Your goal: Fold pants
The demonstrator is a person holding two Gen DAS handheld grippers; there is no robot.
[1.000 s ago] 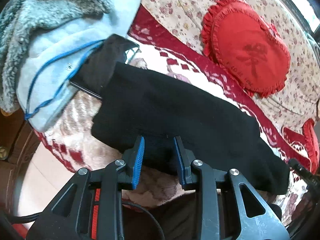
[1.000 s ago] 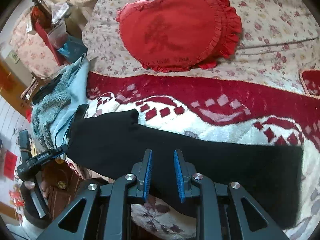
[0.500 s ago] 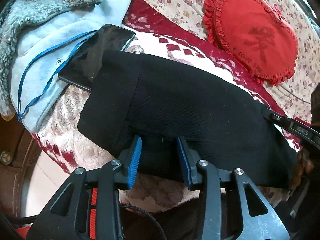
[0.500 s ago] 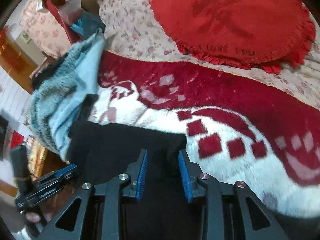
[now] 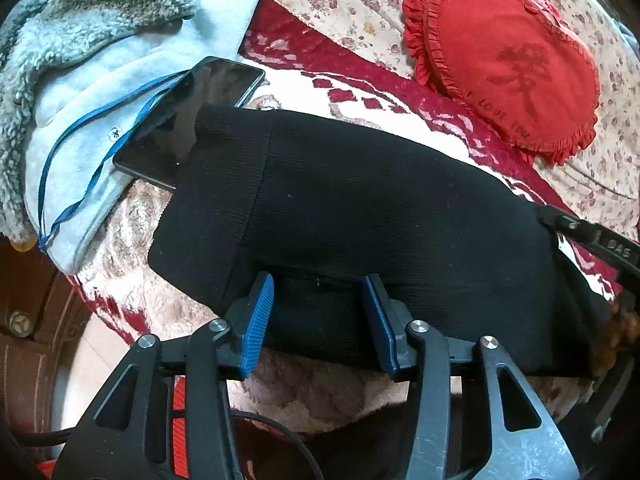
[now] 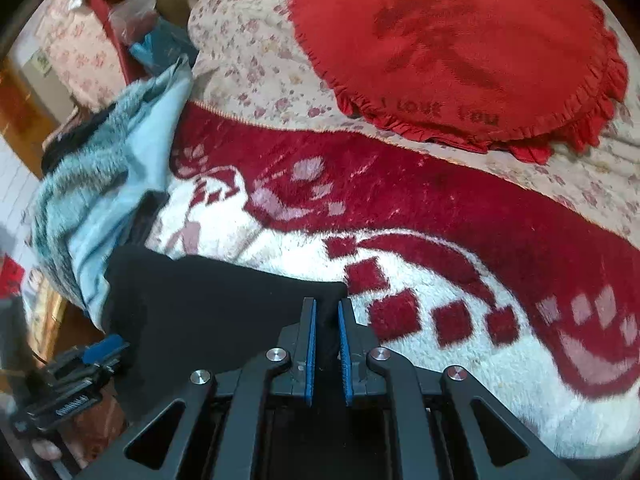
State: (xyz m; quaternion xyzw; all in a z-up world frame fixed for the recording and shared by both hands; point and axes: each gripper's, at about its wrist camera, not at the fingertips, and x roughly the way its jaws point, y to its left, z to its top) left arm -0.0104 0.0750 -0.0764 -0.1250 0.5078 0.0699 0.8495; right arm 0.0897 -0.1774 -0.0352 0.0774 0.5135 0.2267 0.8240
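The black pants (image 5: 360, 208) lie folded lengthwise on a red and white fleece blanket (image 5: 132, 240). My left gripper (image 5: 318, 292) is open, its blue pads on either side of the near edge of the pants. My right gripper (image 6: 326, 312) is shut on a corner of the black pants (image 6: 208, 304), with cloth pinched between the blue pads. The right gripper also shows at the right edge of the left wrist view (image 5: 600, 248), at the far end of the pants. The left gripper shows at the lower left of the right wrist view (image 6: 76, 376).
A black phone (image 5: 188, 120) lies partly under the pants' left end, on a light blue fleece garment (image 5: 104, 68) with a blue cord. A red heart-shaped cushion (image 5: 508, 56) sits on the floral bedspread (image 5: 340, 8) behind. The bed edge and floor are at lower left.
My right gripper has closed on the corner of the pants. My left gripper has opened wider and moved closer over the near edge. The pants' end now lies over the phone.
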